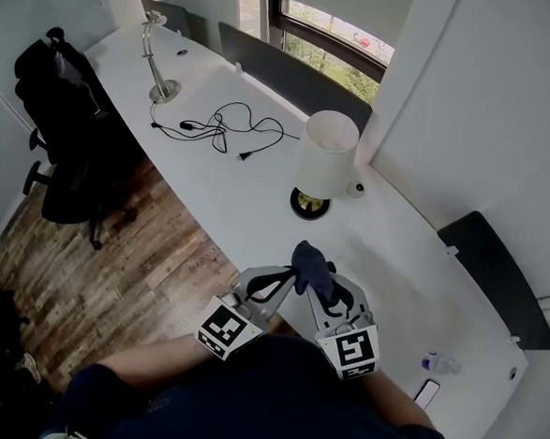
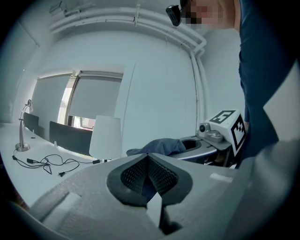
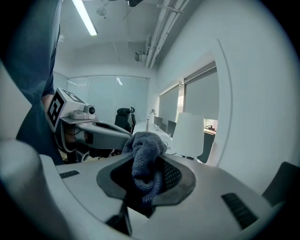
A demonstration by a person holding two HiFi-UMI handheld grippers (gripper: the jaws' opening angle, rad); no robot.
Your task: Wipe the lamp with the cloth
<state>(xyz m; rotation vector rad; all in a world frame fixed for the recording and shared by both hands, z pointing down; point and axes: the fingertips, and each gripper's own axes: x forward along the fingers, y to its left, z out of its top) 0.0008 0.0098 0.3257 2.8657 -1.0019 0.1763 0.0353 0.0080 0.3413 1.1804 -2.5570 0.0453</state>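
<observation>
Step in hand: carrying cloth to lamp.
Right gripper [image 3: 150, 177]: clamping the dark blue cloth [image 3: 146, 152], with the wad bulging up above the jaws.
Left gripper [image 2: 149, 172]: pads seemingly meeting with nothing between them, though some blue showing past the gap is leaving slight doubt.
Handling, as judged: keeping the clamp firm, leading with the loose wad, pressing lightly on the shade to avoid tipping.
Lamp [image 1: 328, 159], white-shaded: standing on the desk [image 1: 212, 177] ahead of both grippers, a little right of the right gripper's jaws, near but not yet touching the cloth.
</observation>
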